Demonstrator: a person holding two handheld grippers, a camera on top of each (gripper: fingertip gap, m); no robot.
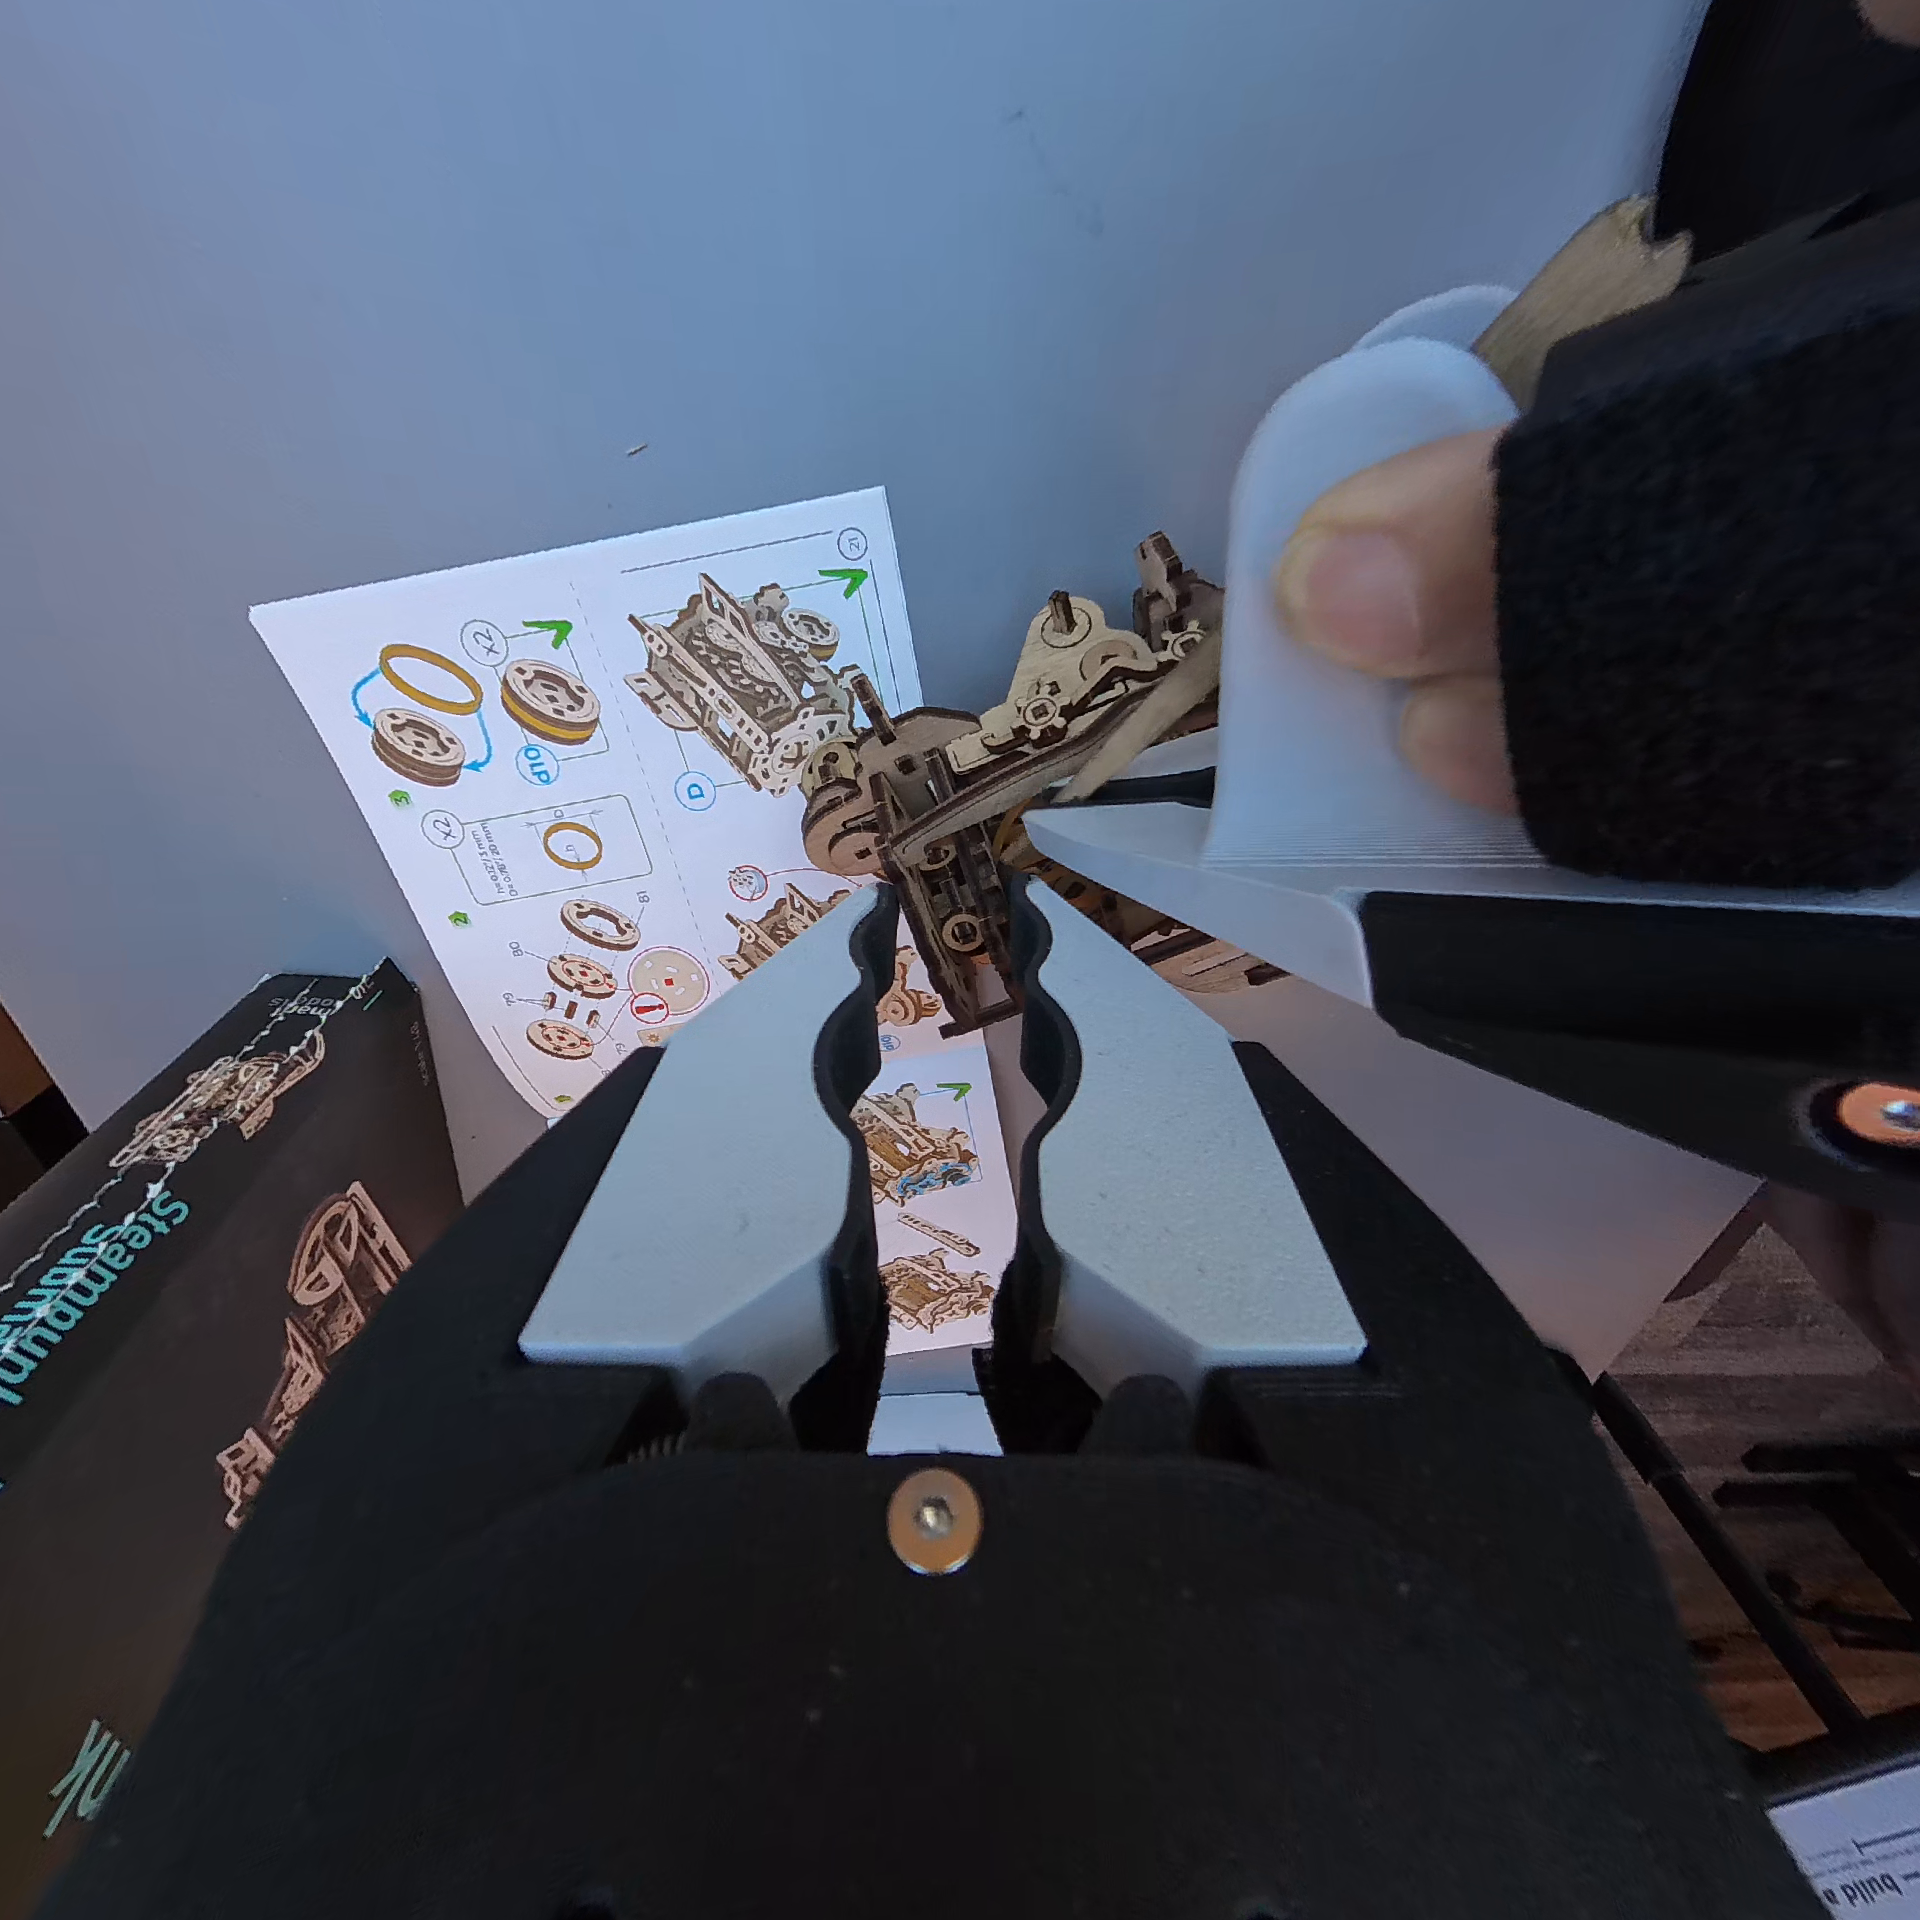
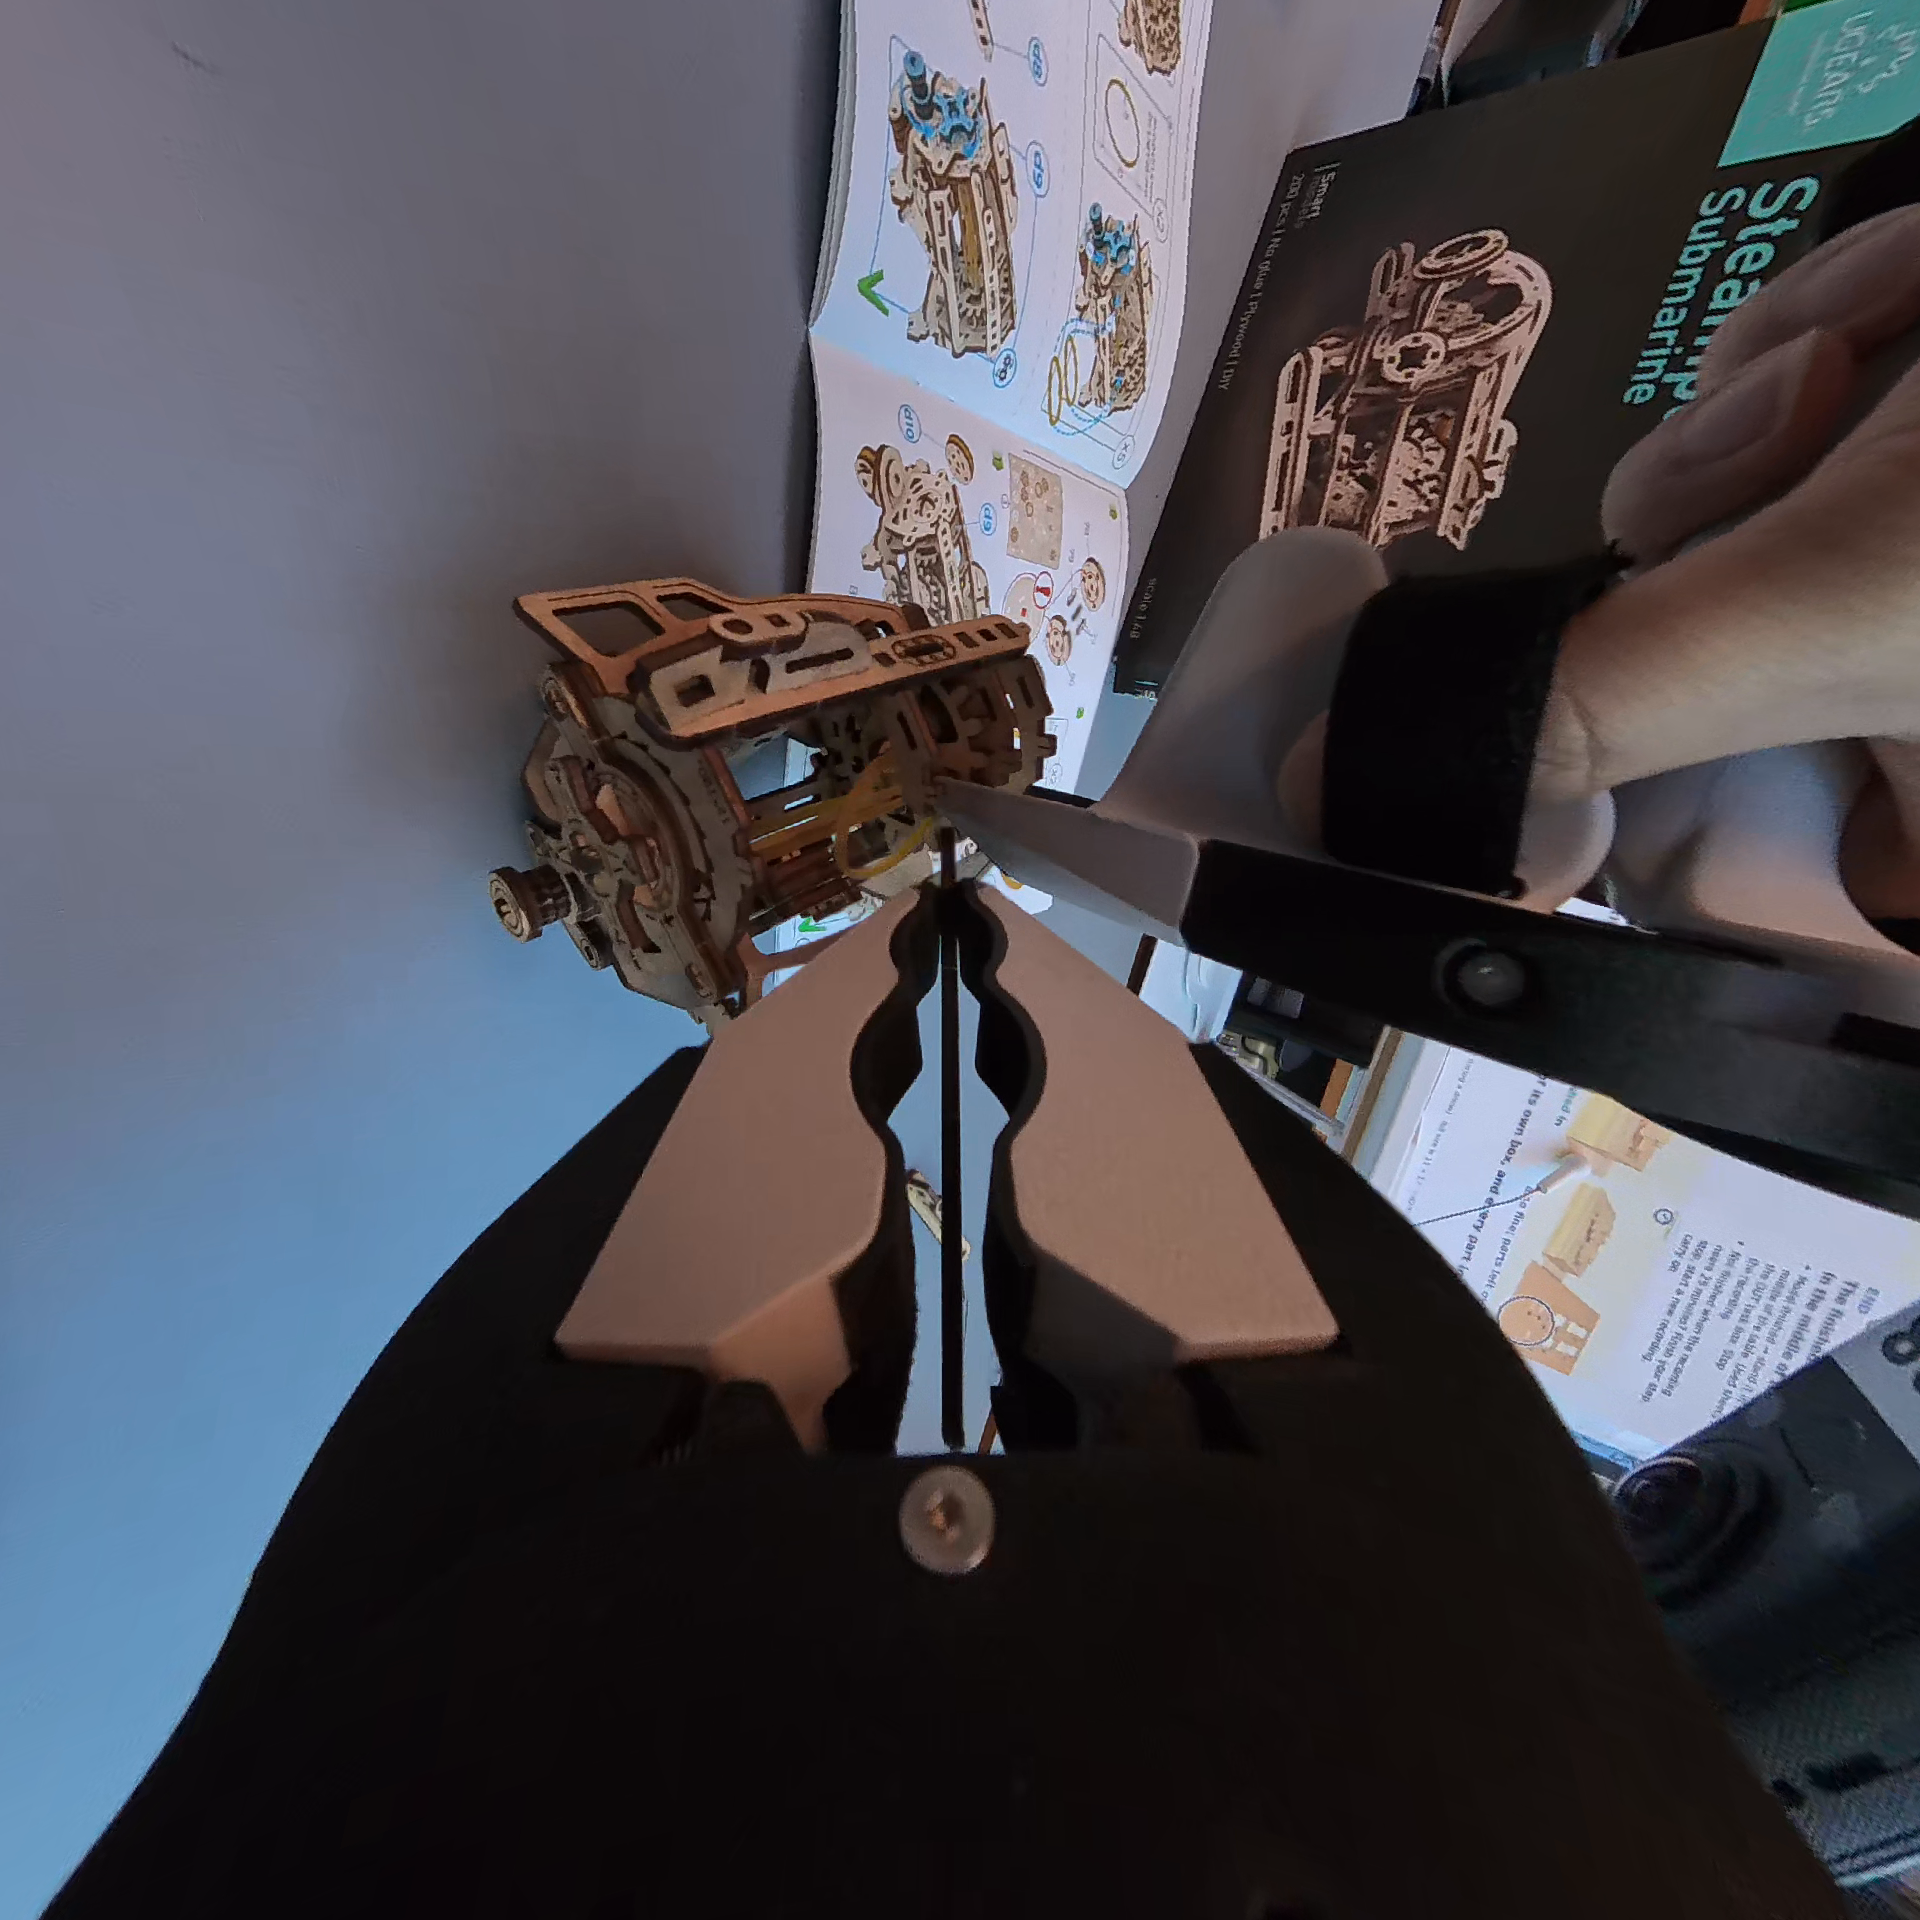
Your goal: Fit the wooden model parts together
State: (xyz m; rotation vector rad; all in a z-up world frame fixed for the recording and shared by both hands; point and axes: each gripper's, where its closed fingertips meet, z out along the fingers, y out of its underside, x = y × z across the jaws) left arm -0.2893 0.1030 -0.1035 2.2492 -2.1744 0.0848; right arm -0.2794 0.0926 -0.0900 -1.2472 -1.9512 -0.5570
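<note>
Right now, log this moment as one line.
left gripper: clamps wooden model | right gripper: shut on thin black rod, tip at yellow rubber band

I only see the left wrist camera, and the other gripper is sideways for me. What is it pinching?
Observer: The right gripper is shut on a thin black rod. The rod runs straight up between its fingers.
Operator: Where does the stick poke?
Observer: Its tip sits right beside a loop of the yellow rubber bands inside the wooden model. I cannot tell if it touches.
Operator: Is there anything on the model's other end?
Observer: Yes, a little round knob sticks out of its round end plate.
</note>
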